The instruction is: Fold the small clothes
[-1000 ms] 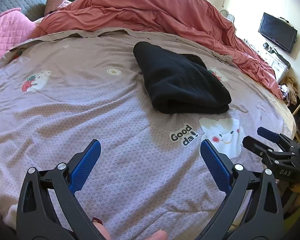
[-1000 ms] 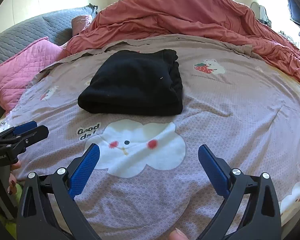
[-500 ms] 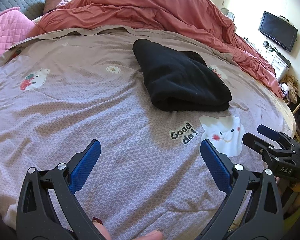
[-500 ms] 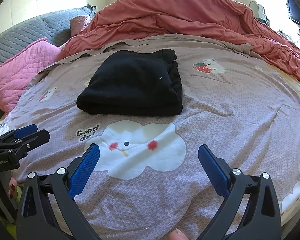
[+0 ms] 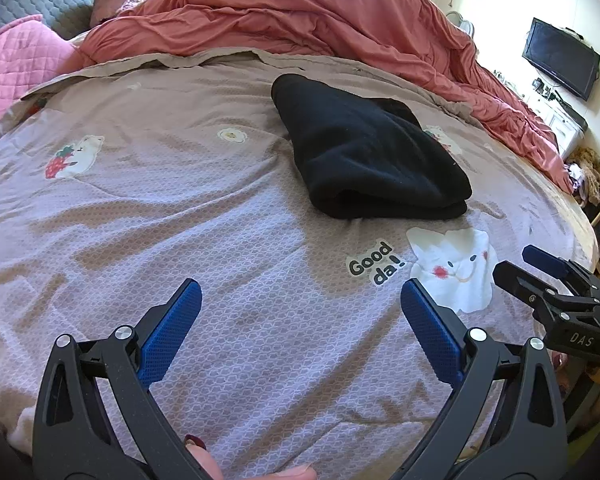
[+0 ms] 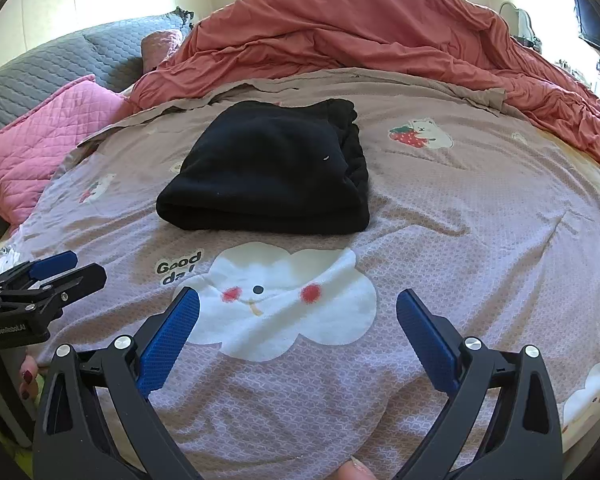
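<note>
Right wrist view: folded black garment (image 6: 272, 172) lies well beyond gripper (image 6: 298, 316)

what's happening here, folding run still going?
A person holds a gripper in each hand over a bed. The black garment lies folded in a compact bundle on the printed bedsheet, touched by neither gripper. The left gripper and right gripper are both open and empty, hovering short of the garment's near edge. A red duvet is heaped behind it.
</note>
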`<control>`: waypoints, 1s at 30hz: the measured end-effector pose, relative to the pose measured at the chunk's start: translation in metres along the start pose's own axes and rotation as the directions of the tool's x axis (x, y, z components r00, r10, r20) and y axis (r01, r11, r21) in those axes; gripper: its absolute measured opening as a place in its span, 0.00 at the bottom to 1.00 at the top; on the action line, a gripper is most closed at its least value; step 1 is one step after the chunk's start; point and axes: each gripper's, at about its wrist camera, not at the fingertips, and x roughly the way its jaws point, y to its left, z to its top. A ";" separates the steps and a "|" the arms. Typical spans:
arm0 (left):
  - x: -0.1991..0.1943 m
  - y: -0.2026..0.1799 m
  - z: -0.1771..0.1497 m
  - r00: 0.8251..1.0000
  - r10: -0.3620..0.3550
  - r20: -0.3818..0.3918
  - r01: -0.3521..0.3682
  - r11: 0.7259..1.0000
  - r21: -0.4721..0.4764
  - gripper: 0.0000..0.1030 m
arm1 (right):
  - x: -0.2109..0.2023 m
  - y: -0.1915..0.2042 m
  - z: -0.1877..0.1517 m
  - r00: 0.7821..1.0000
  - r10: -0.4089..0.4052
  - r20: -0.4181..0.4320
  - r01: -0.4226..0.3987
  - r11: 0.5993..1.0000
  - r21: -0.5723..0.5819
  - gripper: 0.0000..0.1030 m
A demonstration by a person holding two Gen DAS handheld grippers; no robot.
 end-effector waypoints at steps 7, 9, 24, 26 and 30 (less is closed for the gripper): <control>0.000 0.002 0.000 1.000 -0.003 -0.004 0.003 1.000 -0.011 0.91 | 0.000 0.000 0.000 1.000 0.000 0.001 0.000 1.000 -0.002 0.95; 0.001 0.003 0.000 1.000 -0.002 -0.006 0.002 1.000 -0.013 0.91 | 0.000 -0.001 0.001 1.000 -0.001 0.002 0.001 1.000 -0.002 0.95; 0.002 0.003 0.000 1.000 0.019 -0.011 -0.019 1.000 -0.014 0.91 | 0.001 -0.001 0.000 1.000 -0.008 -0.003 0.008 1.000 -0.007 0.95; 0.002 0.003 0.001 1.000 0.022 -0.012 -0.022 1.000 -0.013 0.91 | 0.001 -0.001 -0.001 1.000 -0.007 -0.002 0.007 1.000 -0.008 0.95; 0.003 0.002 0.000 1.000 0.023 -0.015 -0.023 1.000 -0.013 0.91 | 0.001 -0.001 -0.001 1.000 -0.007 -0.002 0.007 1.000 -0.009 0.95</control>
